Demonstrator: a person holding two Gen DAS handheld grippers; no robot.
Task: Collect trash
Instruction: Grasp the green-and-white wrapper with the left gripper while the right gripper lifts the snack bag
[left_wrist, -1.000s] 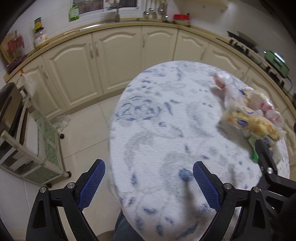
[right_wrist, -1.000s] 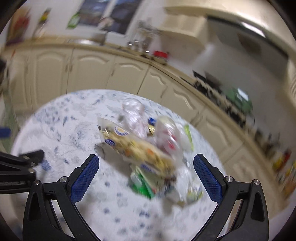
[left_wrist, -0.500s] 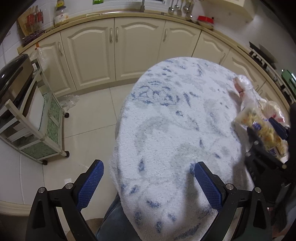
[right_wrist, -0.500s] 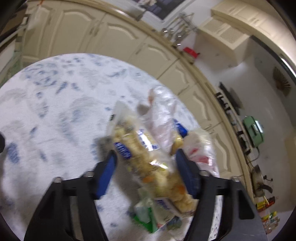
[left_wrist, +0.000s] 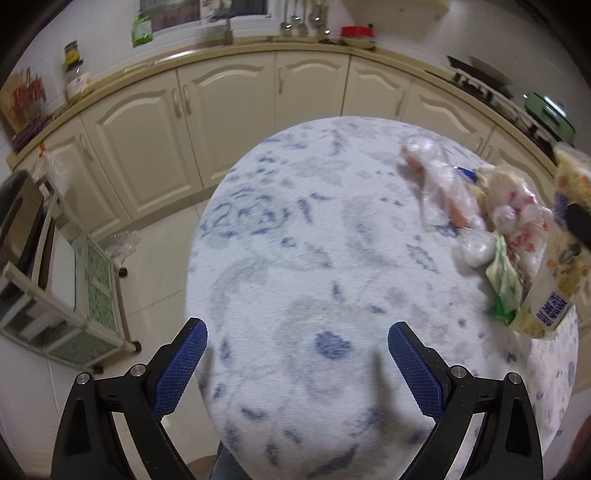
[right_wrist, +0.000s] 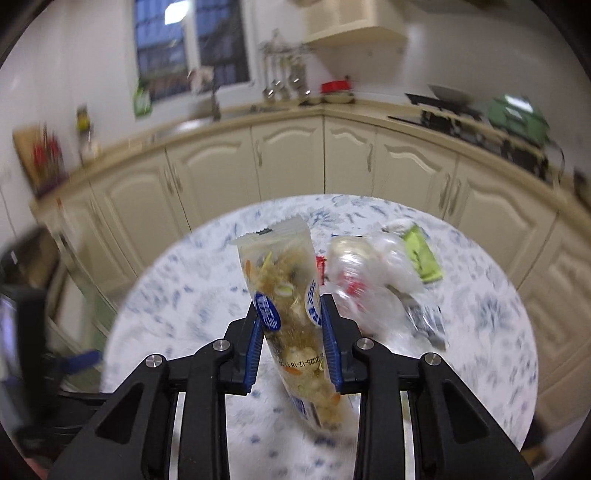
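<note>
A: What sits nearest the right gripper (right_wrist: 291, 343)?
B: A clear snack packet (right_wrist: 291, 310), clamped between its blue pads after the jaws have just been closing, lifted over the round table (right_wrist: 192, 295) in its blue-flecked white cloth.
A: And the left gripper (left_wrist: 297, 363)?
B: Fingers wide apart, nothing between them, bare cloth ahead.
A: Beyond?
B: Crumpled plastic wrappers (left_wrist: 491, 221) right of those fingers, then cream cabinets (left_wrist: 229, 122) under a countertop (left_wrist: 207, 55).

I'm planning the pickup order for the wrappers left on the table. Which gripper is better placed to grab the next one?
Left. The left gripper is open and empty over the tablecloth, while the right gripper has just closed on the snack packet. The remaining wrappers lie to its right.
</note>
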